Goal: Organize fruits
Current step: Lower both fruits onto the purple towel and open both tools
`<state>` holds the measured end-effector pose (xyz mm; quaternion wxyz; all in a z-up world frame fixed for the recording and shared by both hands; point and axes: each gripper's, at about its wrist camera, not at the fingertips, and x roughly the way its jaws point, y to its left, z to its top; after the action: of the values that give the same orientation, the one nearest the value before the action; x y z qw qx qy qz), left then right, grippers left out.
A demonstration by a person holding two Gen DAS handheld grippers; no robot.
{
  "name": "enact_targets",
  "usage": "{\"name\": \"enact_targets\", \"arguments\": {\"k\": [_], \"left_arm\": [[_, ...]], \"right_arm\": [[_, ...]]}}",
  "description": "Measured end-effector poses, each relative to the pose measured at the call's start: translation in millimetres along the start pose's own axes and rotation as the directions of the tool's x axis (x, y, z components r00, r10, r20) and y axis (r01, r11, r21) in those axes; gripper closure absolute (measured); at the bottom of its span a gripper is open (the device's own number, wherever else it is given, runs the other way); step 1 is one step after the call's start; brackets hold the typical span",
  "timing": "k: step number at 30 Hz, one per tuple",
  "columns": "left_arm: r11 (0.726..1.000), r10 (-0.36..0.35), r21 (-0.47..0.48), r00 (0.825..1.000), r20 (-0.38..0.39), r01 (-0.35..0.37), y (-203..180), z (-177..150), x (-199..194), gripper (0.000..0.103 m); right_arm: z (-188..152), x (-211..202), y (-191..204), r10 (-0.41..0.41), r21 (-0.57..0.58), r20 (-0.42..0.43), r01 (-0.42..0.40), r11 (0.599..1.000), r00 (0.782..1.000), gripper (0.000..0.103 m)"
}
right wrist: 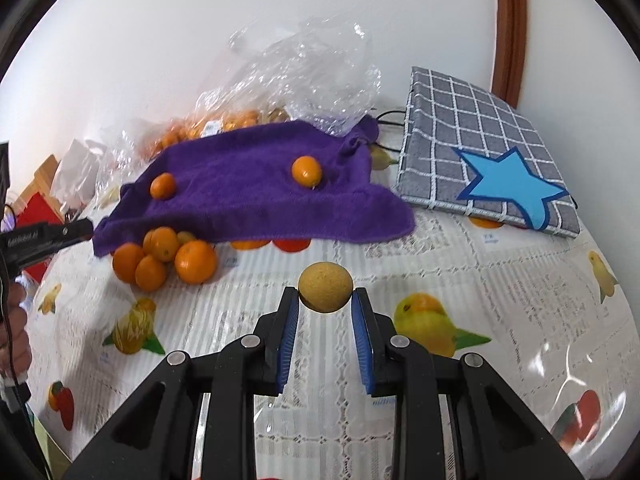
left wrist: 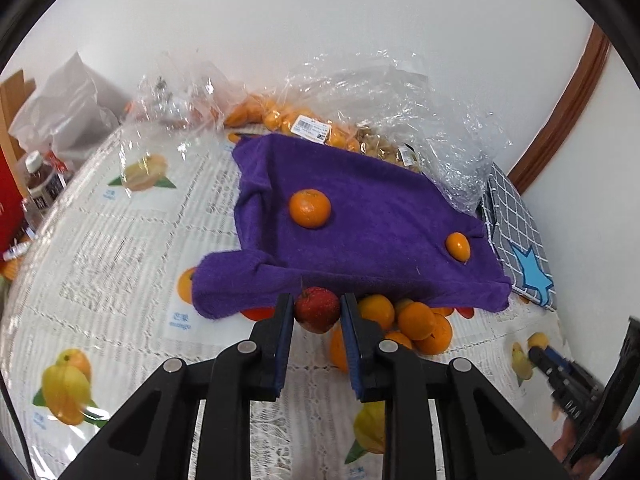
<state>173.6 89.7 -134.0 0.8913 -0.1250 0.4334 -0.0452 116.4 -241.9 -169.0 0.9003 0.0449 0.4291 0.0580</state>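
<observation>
My left claw (left wrist: 317, 312) pinches a small red fruit (left wrist: 318, 309) at lower centre, just before the purple towel (left wrist: 360, 216) where two oranges (left wrist: 310, 208) already sit; my right claw (right wrist: 325, 304) grips a tan round fruit (right wrist: 325, 287) above the worktop (right wrist: 460, 276), likely sorting by kind.

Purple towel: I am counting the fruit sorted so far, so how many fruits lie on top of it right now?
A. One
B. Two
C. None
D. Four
B. Two orange fruits rest on the purple towel, a larger one and a smaller one; the pile of oranges sits on the table beside the towel's edge, not on it.
</observation>
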Motion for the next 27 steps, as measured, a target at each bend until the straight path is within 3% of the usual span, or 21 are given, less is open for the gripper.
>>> {"name": "enact_targets", "arguments": {"k": [6, 18, 27], "left_arm": [[0.999, 0.011, 0.039, 1.000, 0.028, -0.012, -3, 10, 3, 0.080], [0.995, 0.008, 0.097, 0.993, 0.122, -0.020, -7, 39, 30, 0.080], [0.996, -0.004, 0.093, 0.999, 0.051, -0.001, 1, 30, 55, 0.080]], "right_arm": [[24, 2, -5, -0.021, 0.011, 0.031, 0.021, 1.000, 0.999, 0.076], [85, 47, 17, 0.035, -0.049, 0.090, -0.031, 0.998, 0.995, 0.076], [87, 90, 22, 0.064, -0.072, 0.061, -0.060, 0.996, 0.996, 0.076]]}}
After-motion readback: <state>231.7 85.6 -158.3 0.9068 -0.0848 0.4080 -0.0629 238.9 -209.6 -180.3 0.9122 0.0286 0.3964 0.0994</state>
